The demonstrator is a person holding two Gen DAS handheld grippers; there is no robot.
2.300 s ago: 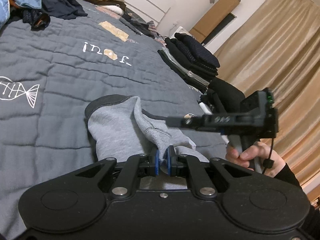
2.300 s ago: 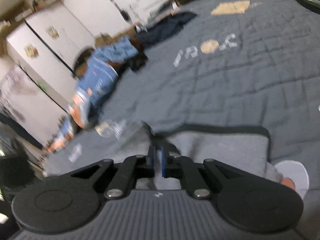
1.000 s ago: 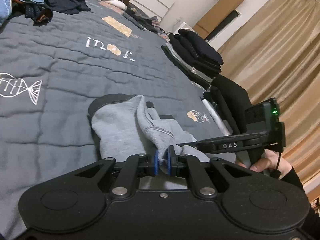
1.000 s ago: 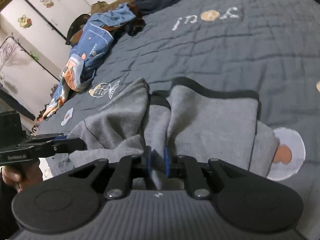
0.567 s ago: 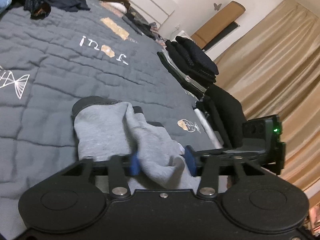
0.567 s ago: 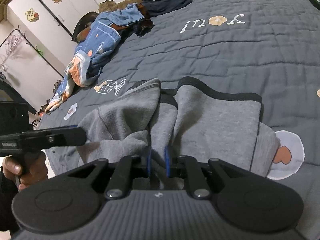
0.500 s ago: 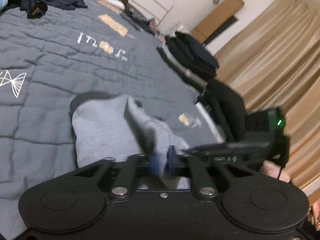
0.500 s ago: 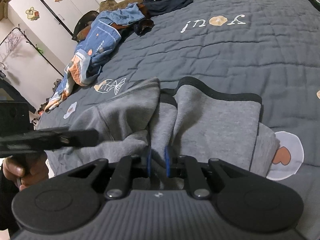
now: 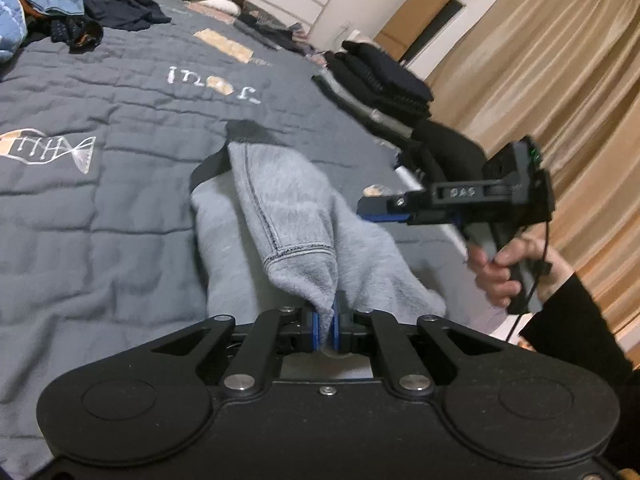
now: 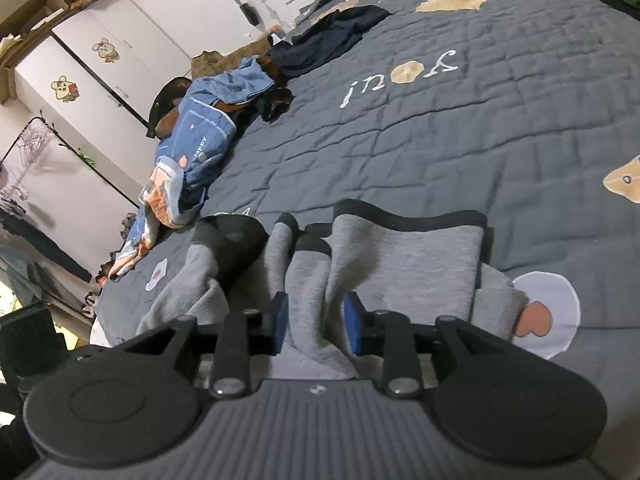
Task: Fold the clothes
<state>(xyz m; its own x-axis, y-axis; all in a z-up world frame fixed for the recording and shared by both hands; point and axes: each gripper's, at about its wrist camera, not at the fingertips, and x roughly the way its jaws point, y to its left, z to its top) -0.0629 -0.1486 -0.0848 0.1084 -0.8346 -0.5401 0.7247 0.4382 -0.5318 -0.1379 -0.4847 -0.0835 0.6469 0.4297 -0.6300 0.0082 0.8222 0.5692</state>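
Left tongs [image 9: 326, 330] pinching grey sweatshirt [image 9: 288, 216], right tongs [image 10: 318, 322] just parted, cloth between

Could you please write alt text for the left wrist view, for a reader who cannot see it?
The left tool is shut on a raised fold of a grey sweatshirt lying on a dark grey quilted bedspread. To the right, a hand holds the right tool beside the garment. A stack of folded dark clothes sits farther back, before tan curtains.
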